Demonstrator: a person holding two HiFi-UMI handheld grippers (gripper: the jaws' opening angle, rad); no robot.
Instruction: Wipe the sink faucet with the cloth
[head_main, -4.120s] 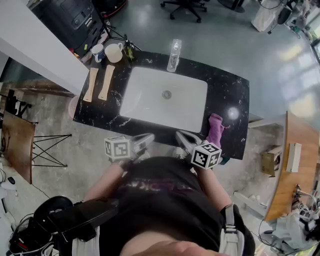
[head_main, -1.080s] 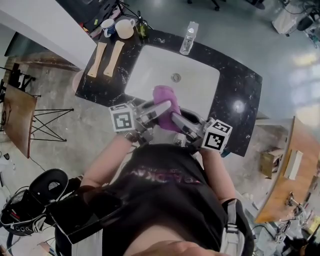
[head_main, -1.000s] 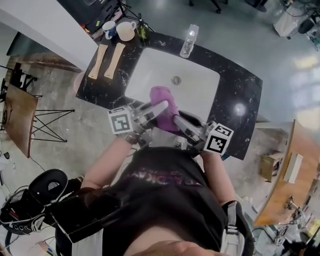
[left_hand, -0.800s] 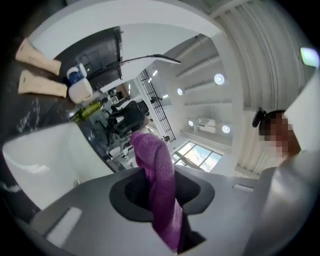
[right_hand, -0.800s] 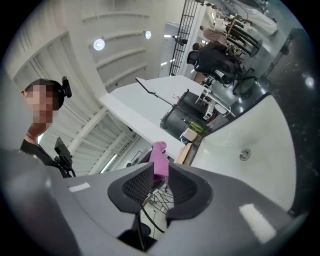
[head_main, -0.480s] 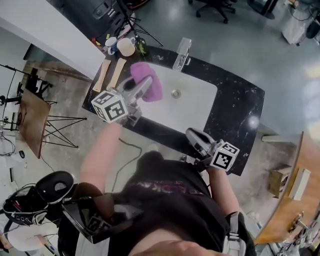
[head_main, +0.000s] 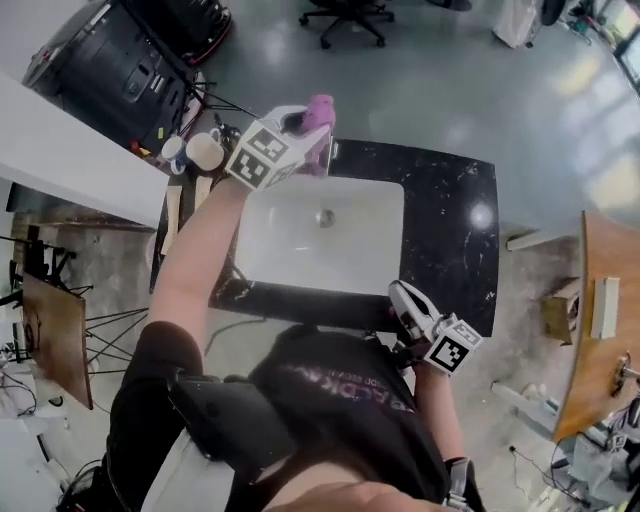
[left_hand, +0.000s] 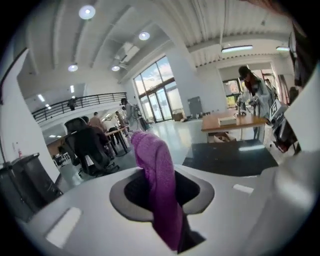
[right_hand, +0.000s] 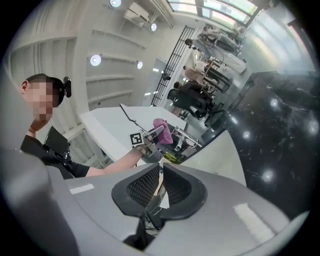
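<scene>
Left tongs (left_hand: 161, 186) part-closed, clamped on purple fabric cloth (left_hand: 156, 172). The cloth stands up out of the jaws, its top folded over, and its lower end drops into the gap out of sight. In the head view the left tongs (head_main: 312, 130) are over the back edge of the black marbled stone counter (head_main: 450, 230), arm stretched across the white rectangular sink basin (head_main: 300, 250), with the cloth (head_main: 320, 108) bunched at the tips.

Right tongs (right_hand: 160, 176) closing. Only a thin slit is left and nothing is between the pads. In the head view the right tongs (head_main: 402, 293) sit at the near edge of the counter, well apart from the left.

Chrome sink faucet (right_hand: 186, 139) shows small and far off in the right gripper view, with the cloth (right_hand: 161, 125) just above and beside it. Can't tell if they touch.

In the head view the faucet is mostly hidden behind the left tongs and their marker cube. The left gripper view looks past the counter into the room, so no faucet or sink shows there. Two pale mugs (head_main: 195, 150) at the counter's back left corner, small and partly cut off by the arm.
</scene>
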